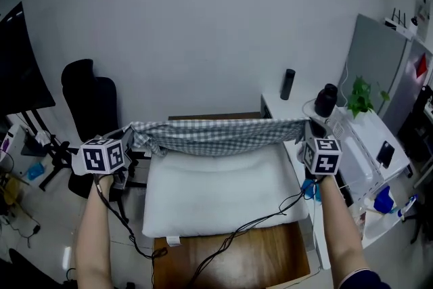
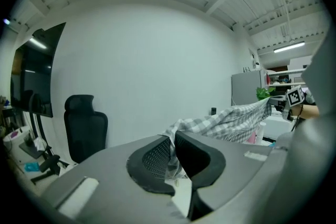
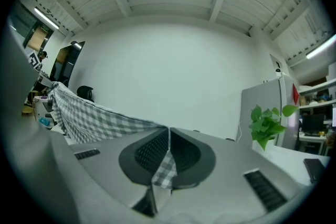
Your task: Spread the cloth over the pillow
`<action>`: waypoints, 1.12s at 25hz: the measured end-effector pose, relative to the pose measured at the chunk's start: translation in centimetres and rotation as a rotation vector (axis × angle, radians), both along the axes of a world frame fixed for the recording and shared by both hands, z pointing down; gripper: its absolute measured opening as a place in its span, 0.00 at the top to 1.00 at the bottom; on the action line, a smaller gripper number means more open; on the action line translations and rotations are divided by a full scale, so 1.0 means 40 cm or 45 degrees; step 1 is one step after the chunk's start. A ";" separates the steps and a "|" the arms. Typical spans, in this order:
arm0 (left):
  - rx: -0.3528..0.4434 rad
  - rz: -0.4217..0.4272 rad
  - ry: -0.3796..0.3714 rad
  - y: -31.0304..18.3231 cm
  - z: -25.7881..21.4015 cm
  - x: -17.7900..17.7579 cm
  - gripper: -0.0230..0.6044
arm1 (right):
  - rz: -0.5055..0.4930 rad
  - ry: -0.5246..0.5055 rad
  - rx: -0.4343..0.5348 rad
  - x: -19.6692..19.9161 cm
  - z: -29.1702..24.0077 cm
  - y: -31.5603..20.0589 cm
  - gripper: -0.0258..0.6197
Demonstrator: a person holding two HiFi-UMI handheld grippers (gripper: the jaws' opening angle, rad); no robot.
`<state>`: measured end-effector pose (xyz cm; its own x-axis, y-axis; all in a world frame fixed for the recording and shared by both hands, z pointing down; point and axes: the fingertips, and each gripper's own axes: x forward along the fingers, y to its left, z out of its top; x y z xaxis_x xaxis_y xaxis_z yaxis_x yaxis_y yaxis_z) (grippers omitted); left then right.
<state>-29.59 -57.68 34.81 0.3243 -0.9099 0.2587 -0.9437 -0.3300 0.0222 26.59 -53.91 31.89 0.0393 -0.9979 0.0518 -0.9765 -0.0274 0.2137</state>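
thin woven checked cloth point(image 1: 216, 135), a soft matt white pillow point(image 1: 223, 193), smooth brown wood on the table point(image 1: 264, 259).

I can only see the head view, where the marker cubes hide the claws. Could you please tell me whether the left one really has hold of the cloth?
Observer: Yes. In the left gripper view the left claw is shut on a bunched corner of the checked cloth.
Operator: Thank you. And the right one?
Observer: In the right gripper view the right claw is shut on the cloth too, with a small corner poking out from the pads toward the camera.
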 end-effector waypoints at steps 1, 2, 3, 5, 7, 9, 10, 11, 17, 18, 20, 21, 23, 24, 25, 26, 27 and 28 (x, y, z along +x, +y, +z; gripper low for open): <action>-0.010 -0.004 0.012 0.013 0.011 -0.003 0.92 | 0.003 -0.004 -0.008 -0.002 0.010 0.014 0.93; -0.019 -0.007 0.022 0.025 0.021 -0.007 0.92 | 0.005 -0.007 -0.015 -0.006 0.020 0.027 0.93; -0.028 -0.009 0.032 0.037 0.029 -0.011 0.92 | 0.008 -0.010 -0.021 -0.009 0.028 0.040 0.93; -0.042 -0.006 0.060 0.059 0.044 -0.014 0.92 | 0.016 -0.020 -0.030 -0.013 0.044 0.066 0.93; -0.053 -0.008 0.089 0.083 0.061 -0.016 0.92 | 0.019 -0.030 -0.038 -0.015 0.059 0.092 0.93; -0.063 -0.018 0.108 0.110 0.079 -0.016 0.92 | 0.017 -0.038 -0.046 -0.014 0.073 0.117 0.93; -0.068 -0.022 0.116 0.123 0.088 -0.014 0.92 | 0.015 -0.042 -0.052 -0.012 0.081 0.130 0.93; -0.074 -0.027 0.125 0.136 0.097 -0.011 0.92 | 0.012 -0.047 -0.058 -0.010 0.090 0.143 0.93; -0.116 -0.085 0.146 0.209 0.140 -0.016 0.92 | -0.010 -0.105 -0.125 -0.006 0.180 0.212 0.93; -0.125 -0.097 0.152 0.222 0.150 -0.017 0.92 | -0.012 -0.114 -0.140 -0.007 0.198 0.226 0.93; -0.150 -0.126 0.173 0.251 0.176 -0.018 0.92 | -0.019 -0.119 -0.167 -0.008 0.225 0.248 0.93; -0.161 -0.139 0.186 0.265 0.191 -0.017 0.92 | -0.025 -0.120 -0.178 -0.008 0.237 0.256 0.93; -0.185 -0.159 0.201 0.290 0.222 -0.012 0.92 | -0.034 -0.122 -0.195 -0.003 0.259 0.274 0.93; -0.198 -0.166 0.203 0.303 0.238 -0.010 0.92 | -0.037 -0.125 -0.204 -0.001 0.271 0.284 0.93; -0.212 -0.173 0.203 0.316 0.253 -0.011 0.92 | -0.040 -0.128 -0.212 -0.001 0.282 0.294 0.93; -0.224 -0.181 0.206 0.327 0.265 -0.014 0.92 | -0.043 -0.132 -0.220 -0.003 0.291 0.302 0.93; -0.235 -0.189 0.211 0.336 0.276 -0.018 0.92 | -0.045 -0.136 -0.227 -0.007 0.300 0.310 0.93; -0.245 -0.197 0.218 0.345 0.285 -0.021 0.92 | -0.047 -0.140 -0.234 -0.011 0.308 0.318 0.93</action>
<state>-30.45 -43.86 46.20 0.2395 -0.8915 0.3845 -0.9595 -0.1570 0.2337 26.15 -41.18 44.21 -0.0129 -0.9719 0.2349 -0.9938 0.0383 0.1042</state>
